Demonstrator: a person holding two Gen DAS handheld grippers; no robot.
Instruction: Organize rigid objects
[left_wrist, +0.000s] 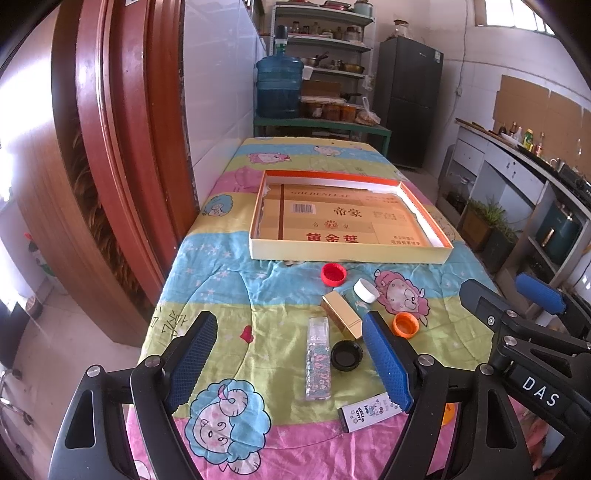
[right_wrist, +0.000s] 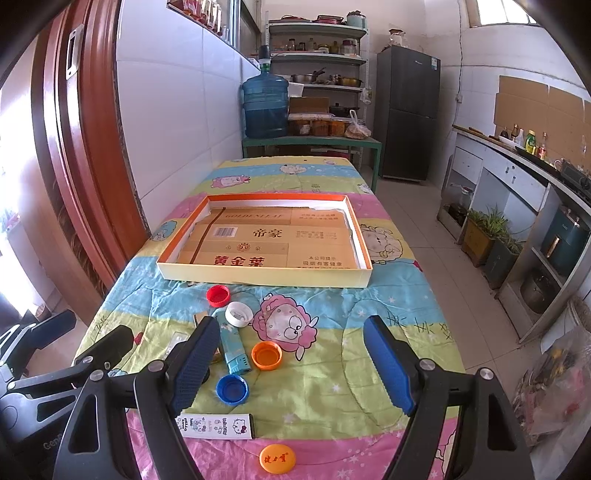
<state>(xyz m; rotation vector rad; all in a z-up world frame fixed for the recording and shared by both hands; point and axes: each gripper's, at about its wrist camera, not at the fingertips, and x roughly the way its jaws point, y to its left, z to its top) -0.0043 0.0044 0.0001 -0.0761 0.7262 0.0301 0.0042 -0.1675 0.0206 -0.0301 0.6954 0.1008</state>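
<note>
Nothing packed yet: shallow cardboard tray (right_wrist: 264, 275) empty at 12 o'clock on the quilt-covered bench (right_wrist: 388, 295), small items strewn on the near side, between tray and tools.

Right tool (right_wrist: 291, 363) spread wide, gripping nothing, touching nothing. Orange cap (right_wrist: 266, 355) just beyond the gap, toward 11 o'clock; blue cap (right_wrist: 232, 389) close by the left finger, at about 9 o'clock. Teal lighter (right_wrist: 232, 345) between them and the finger, long axis running roughly 12 to 6, tilted slightly; white cap (right_wrist: 239, 314) and red cap (right_wrist: 218, 295) farther up toward the tray. Flat orange disc (right_wrist: 277, 458) and sticker-covered box (right_wrist: 216, 426) at 6 o'clock, nearest the camera, the box lying 9 to 3.

Left tool (left_wrist: 290, 360) likewise wide open and empty. Clear patterned case (left_wrist: 317, 360) inside the gap, long axis 12 to 6, so crosswise to the closing direction: a fair fit for a pinch. Black cap (left_wrist: 346, 355) just right of it; gold box (left_wrist: 341, 314) beyond, angled from 11 toward 5.

Judged from this: left tool nearer the clear case and black cap, right tool nearer the orange and blue caps. Every carry toward 12 o'clock, over the tray's near wall.
</note>
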